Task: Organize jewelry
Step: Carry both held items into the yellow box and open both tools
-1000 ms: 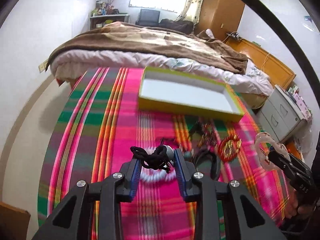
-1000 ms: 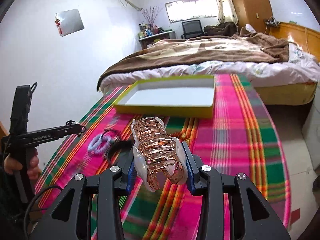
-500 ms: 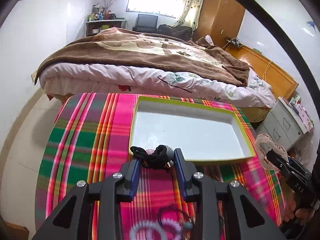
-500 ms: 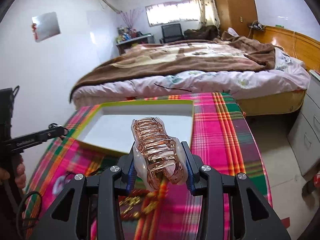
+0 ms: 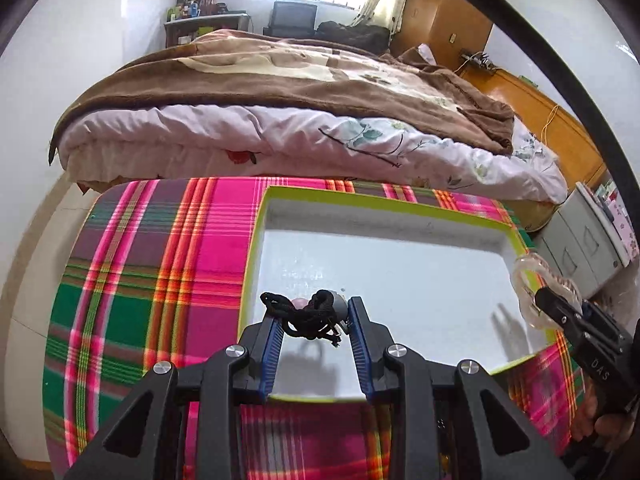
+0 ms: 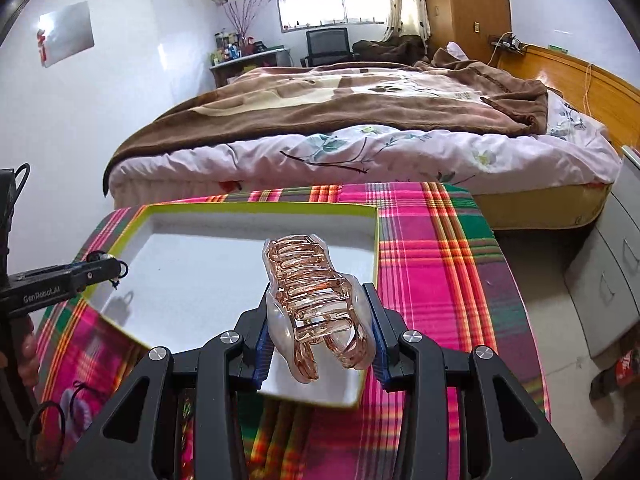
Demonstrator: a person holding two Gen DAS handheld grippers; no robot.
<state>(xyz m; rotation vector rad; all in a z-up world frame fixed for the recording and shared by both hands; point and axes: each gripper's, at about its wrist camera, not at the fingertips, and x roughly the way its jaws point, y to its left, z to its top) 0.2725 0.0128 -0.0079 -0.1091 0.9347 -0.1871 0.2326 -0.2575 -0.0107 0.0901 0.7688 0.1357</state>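
Note:
A shallow white box with a lime-green rim [image 5: 420, 210] [image 6: 256, 209] lies on the plaid cloth. My left gripper [image 5: 314, 316] is shut on a black cord hair tie with a silver bead [image 5: 310, 314] and holds it above the box's near-left part. My right gripper [image 6: 318, 312] is shut on a rose-gold claw hair clip [image 6: 316, 304] and holds it above the box's near-right part. In the left wrist view the right gripper [image 5: 554, 304] shows at the box's right rim with the clip [image 5: 532, 284]. In the right wrist view the left gripper [image 6: 100, 270] shows at the left rim.
The table has a pink, green and orange plaid cloth [image 5: 152, 280]. A pale beaded ring and a black loop [image 6: 76, 404] lie on the cloth near its left front. A bed with a brown blanket [image 5: 300, 80] stands behind. Grey drawers [image 5: 588, 256] stand on the right.
Both grippers have moved forward from above the loose pieces on the cloth to above the white box, each still holding its piece. The box now fills the near view.

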